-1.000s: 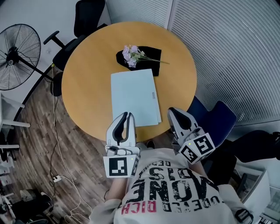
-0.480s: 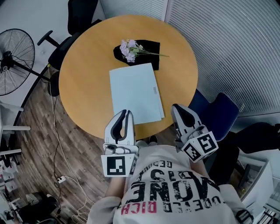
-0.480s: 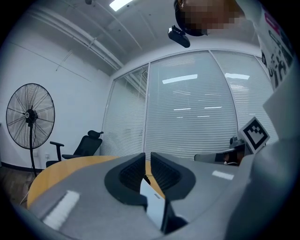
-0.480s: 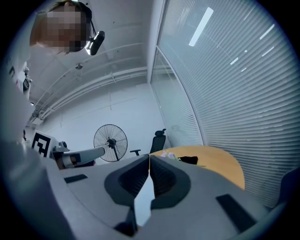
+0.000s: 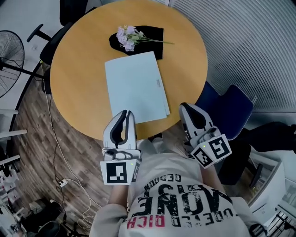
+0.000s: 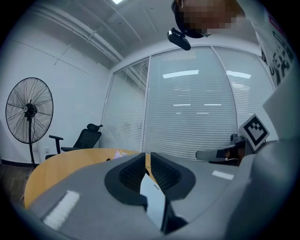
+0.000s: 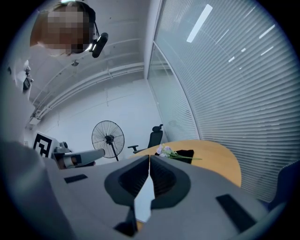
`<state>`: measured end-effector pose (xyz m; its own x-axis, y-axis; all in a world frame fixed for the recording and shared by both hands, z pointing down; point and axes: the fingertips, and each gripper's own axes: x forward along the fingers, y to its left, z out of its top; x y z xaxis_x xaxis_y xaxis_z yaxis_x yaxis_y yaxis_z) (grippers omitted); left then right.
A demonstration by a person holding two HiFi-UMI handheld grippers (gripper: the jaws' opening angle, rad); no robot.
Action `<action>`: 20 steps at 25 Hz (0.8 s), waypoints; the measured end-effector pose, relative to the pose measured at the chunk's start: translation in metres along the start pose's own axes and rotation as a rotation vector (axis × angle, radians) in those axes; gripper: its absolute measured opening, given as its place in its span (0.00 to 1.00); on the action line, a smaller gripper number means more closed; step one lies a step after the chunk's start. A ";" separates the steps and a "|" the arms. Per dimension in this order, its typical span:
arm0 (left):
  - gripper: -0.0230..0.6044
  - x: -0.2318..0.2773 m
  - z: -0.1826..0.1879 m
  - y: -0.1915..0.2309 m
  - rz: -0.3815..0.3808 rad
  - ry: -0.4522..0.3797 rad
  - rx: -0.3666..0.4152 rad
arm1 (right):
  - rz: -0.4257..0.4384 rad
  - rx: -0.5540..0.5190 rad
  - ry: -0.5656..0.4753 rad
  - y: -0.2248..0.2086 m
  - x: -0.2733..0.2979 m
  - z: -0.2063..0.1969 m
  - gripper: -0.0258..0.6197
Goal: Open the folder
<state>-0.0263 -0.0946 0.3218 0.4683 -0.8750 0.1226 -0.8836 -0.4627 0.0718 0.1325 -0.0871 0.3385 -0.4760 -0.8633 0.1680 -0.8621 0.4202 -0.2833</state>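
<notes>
A pale blue folder [image 5: 134,88] lies closed and flat in the middle of the round wooden table [image 5: 78,83]. Its near edge points toward me. My left gripper [image 5: 125,112] hovers over the table's near rim, just short of the folder's near left corner. Its jaws stand a narrow slit apart with nothing between them [image 6: 147,154]. My right gripper [image 5: 186,107] hangs off the table's edge, to the right of the folder's near right corner. Its fingertips meet on nothing [image 7: 149,157]. Neither gripper touches the folder.
Lilac flowers [image 5: 126,36] lie on a black cloth [image 5: 152,34] at the table's far side, also seen as flowers [image 7: 165,151]. A blue chair [image 5: 226,111] stands at the right, a fan [image 5: 9,55] and a black office chair [image 5: 69,9] at the left. Cables [image 5: 60,180] run over the floor.
Both grippers have sunk a little near the table's front edge, and the head view has shifted so the table sits higher and further left. The folder has not moved.
</notes>
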 end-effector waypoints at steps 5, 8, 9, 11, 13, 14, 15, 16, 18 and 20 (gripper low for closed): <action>0.11 0.006 -0.019 -0.002 -0.009 0.029 -0.022 | -0.006 0.018 0.042 -0.007 0.010 -0.025 0.06; 0.11 0.013 -0.035 -0.004 -0.019 0.046 -0.035 | -0.001 0.028 0.059 -0.010 0.016 -0.043 0.06; 0.11 0.015 -0.041 -0.006 -0.023 0.050 -0.039 | 0.000 0.032 0.065 -0.010 0.018 -0.049 0.06; 0.11 0.019 -0.051 -0.011 -0.035 0.058 -0.046 | 0.000 0.040 0.083 -0.012 0.018 -0.061 0.06; 0.11 0.022 -0.059 -0.017 -0.049 0.069 -0.046 | -0.005 0.045 0.103 -0.014 0.018 -0.073 0.06; 0.11 0.024 -0.064 -0.020 -0.058 0.085 -0.043 | -0.008 0.047 0.111 -0.016 0.019 -0.077 0.06; 0.11 0.025 -0.070 -0.023 -0.067 0.106 -0.039 | -0.012 0.050 0.118 -0.019 0.020 -0.082 0.06; 0.11 0.027 -0.076 -0.026 -0.074 0.127 -0.032 | -0.015 0.054 0.124 -0.021 0.022 -0.087 0.06; 0.11 0.028 -0.087 -0.029 -0.085 0.159 -0.014 | -0.017 0.064 0.137 -0.025 0.023 -0.096 0.06; 0.13 0.028 -0.096 -0.033 -0.096 0.189 0.002 | -0.019 0.076 0.150 -0.027 0.023 -0.104 0.06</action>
<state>0.0165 -0.0900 0.4174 0.5426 -0.7852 0.2985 -0.8350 -0.5429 0.0898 0.1266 -0.0890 0.4484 -0.4854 -0.8170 0.3112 -0.8581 0.3770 -0.3488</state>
